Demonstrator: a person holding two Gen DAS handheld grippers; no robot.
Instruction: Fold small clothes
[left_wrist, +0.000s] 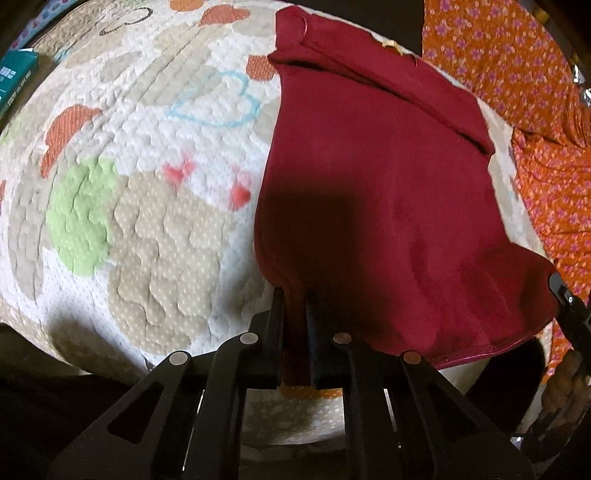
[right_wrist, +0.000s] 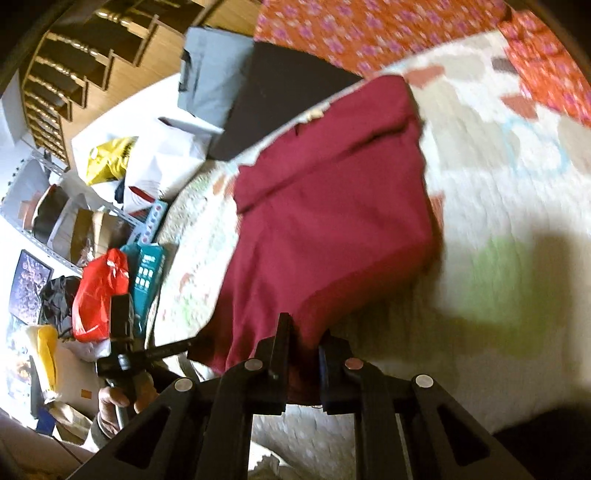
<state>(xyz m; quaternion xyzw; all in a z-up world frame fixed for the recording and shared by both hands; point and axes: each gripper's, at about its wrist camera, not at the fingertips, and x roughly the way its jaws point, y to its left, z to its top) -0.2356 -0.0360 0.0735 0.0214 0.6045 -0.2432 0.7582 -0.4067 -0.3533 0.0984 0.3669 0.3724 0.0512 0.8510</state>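
Observation:
A dark red garment (left_wrist: 376, 206) lies partly folded on a patterned white quilt (left_wrist: 147, 155), its far sleeve folded over the body. My left gripper (left_wrist: 294, 299) is shut on the garment's near left corner and holds it slightly raised. My right gripper (right_wrist: 304, 332) is shut on the other near corner of the same red garment (right_wrist: 325, 206). The right gripper's tip (left_wrist: 565, 295) shows at the right edge of the left wrist view. The left gripper (right_wrist: 155, 354) and the hand holding it show at lower left in the right wrist view.
An orange flowered cloth (left_wrist: 517, 74) lies along the quilt's far side. A teal box (left_wrist: 14, 77) sits at the quilt's left edge. Beside the bed are a red bag (right_wrist: 96, 291), a yellow bag (right_wrist: 107, 158), a dark cushion (right_wrist: 280, 96) and shelves (right_wrist: 44, 206).

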